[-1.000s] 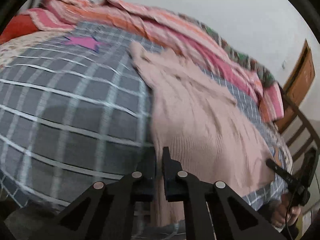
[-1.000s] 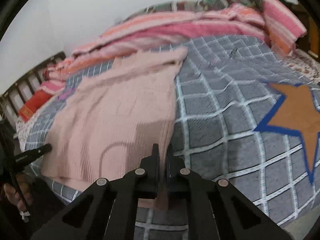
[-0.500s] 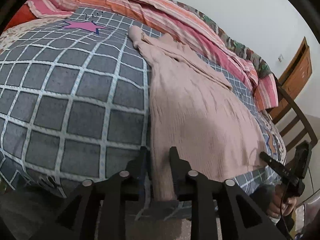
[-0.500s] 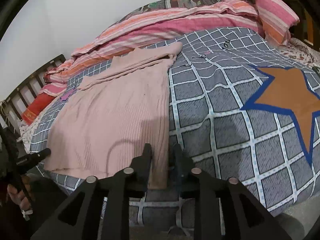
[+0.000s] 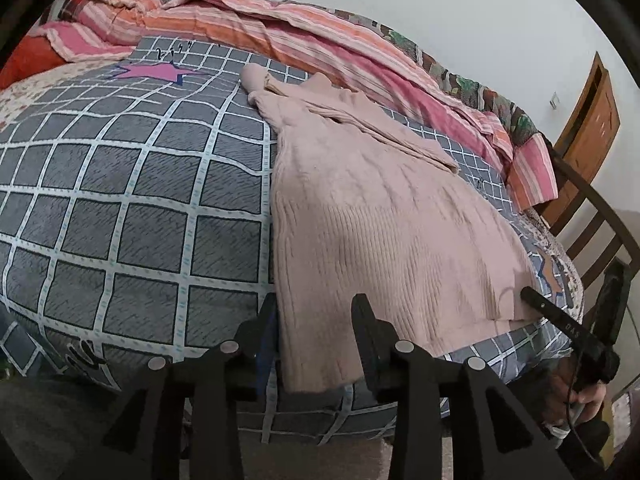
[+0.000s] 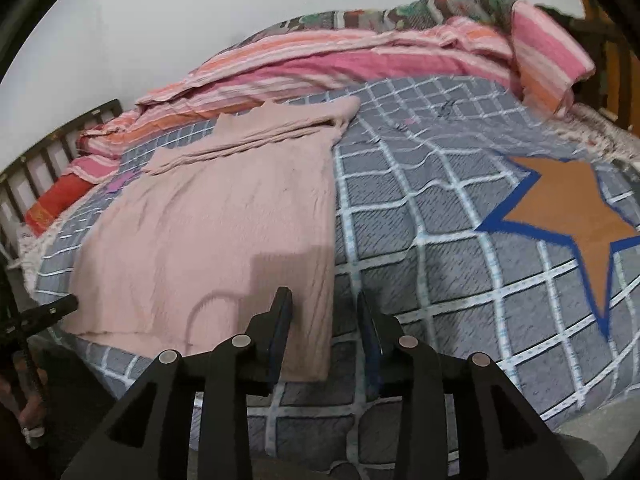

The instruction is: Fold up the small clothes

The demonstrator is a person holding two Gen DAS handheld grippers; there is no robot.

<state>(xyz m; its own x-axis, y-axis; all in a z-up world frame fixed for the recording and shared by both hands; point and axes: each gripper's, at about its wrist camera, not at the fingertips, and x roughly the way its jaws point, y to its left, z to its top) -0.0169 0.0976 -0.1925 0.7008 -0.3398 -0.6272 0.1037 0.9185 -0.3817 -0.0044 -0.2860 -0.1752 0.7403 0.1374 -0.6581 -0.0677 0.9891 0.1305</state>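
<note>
Right, pink knit sweater (image 5: 372,216) lies flat on the grey checked bedspread (image 5: 132,208), hem at the near edge of the bed, sleeves folded across the top near the striped pink-orange blanket (image 5: 304,44).

Left gripper (image 5: 316,312): jaws spread wide, holding nothing. The sweater's near left hem corner sits in the gap between the fingers (image 5: 268,320), cloth not pinched. Whether the inner faces brush the knit, can't tell.

Right gripper (image 6: 322,304): jaws equally wide, nothing gripped. The sweater's near right hem corner (image 6: 308,344) lies in the gap, closer to the left finger; right finger is over bare bedspread (image 6: 440,280).

Each gripper shows in the other's view: right one at the far hem corner in the left wrist view (image 5: 568,328), left one at the opposite hem corner in the right wrist view (image 6: 44,312). Hands on the handles partly visible, low in frame.

Other stuff: orange star with blue outline (image 6: 572,216) printed on the spread right of the sweater, pink star (image 5: 156,72) to its left. Red pillow (image 6: 56,200) by the slatted headboard (image 6: 32,164). Wooden door (image 5: 588,136) past the bed end.
</note>
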